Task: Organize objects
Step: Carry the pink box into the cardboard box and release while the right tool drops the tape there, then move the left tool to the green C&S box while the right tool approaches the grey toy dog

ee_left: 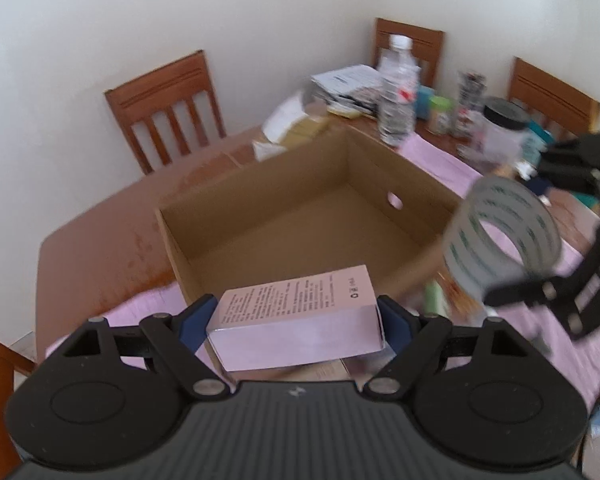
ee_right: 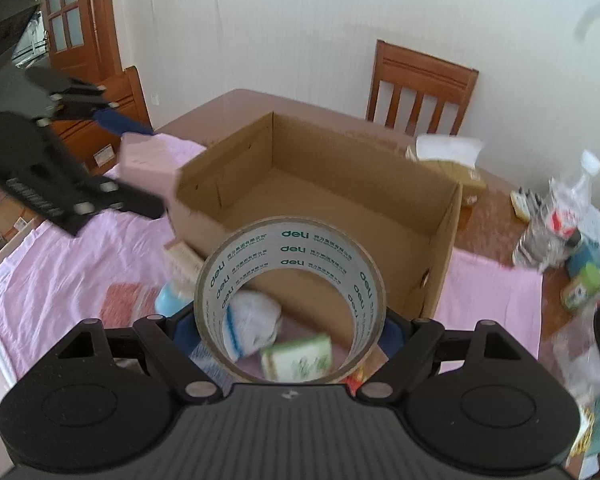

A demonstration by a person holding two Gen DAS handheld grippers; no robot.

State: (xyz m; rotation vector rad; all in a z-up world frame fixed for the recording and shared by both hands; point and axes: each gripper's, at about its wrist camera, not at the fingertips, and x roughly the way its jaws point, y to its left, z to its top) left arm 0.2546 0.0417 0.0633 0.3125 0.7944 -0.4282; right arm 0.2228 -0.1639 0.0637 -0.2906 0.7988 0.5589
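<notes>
An open cardboard box (ee_left: 380, 184) (ee_right: 446, 232) stands empty on the brown table. My left gripper (ee_left: 296, 316) is shut on a pink carton (ee_left: 300, 316), held in the air at the box's near rim. In the right wrist view that pink carton (ee_right: 148, 164) hangs left of the box. My right gripper (ee_right: 288, 324) is shut on a large roll of tape (ee_right: 290, 248) printed with green lettering, above the box's near edge. The left wrist view shows the same roll of tape (ee_left: 500, 232) at the box's right corner, held by the right gripper (ee_left: 512, 220).
A pink cloth (ee_right: 60, 272) lies under the box. On it near me are a white bundle (ee_right: 252, 324), a green packet (ee_right: 296, 356) and a pale blue item (ee_right: 170, 300). A water bottle (ee_left: 398, 92), jars and papers crowd the far right. Wooden chairs (ee_left: 168, 108) surround the table.
</notes>
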